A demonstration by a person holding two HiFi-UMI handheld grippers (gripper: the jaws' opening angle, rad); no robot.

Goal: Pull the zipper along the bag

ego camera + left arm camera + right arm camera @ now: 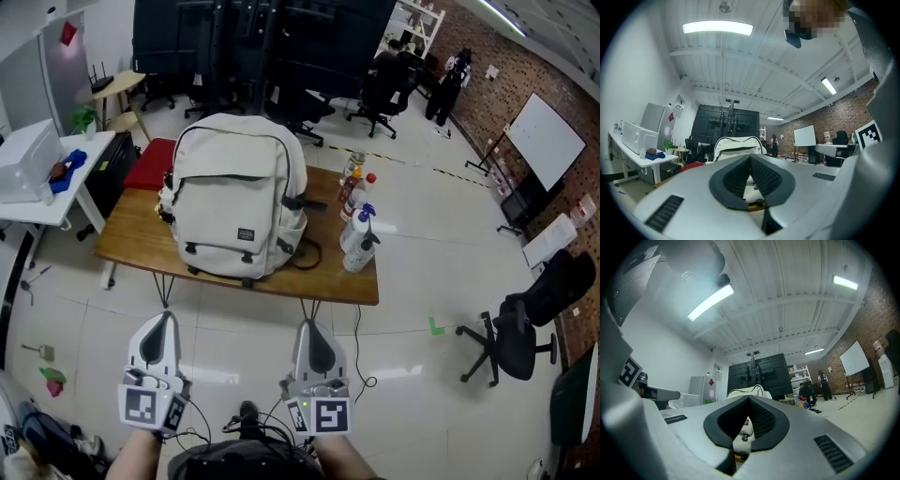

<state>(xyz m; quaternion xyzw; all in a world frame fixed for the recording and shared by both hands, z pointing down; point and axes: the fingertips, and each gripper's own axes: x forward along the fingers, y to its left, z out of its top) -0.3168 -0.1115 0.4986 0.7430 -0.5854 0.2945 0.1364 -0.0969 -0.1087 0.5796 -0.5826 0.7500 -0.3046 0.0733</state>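
A cream backpack stands upright on the wooden table, its front facing me, with dark zipper lines across it; I cannot make out a zipper pull. My left gripper and right gripper are held low over the floor, short of the table's near edge and apart from the bag. Both are shut with nothing between them. The left gripper view shows the jaws closed, the backpack beyond them. The right gripper view shows the same: closed jaws and, beyond them, the backpack.
Several bottles stand at the table's right end beside the bag. A red object lies behind the table's left end. A white desk stands at the left, a black office chair at the right.
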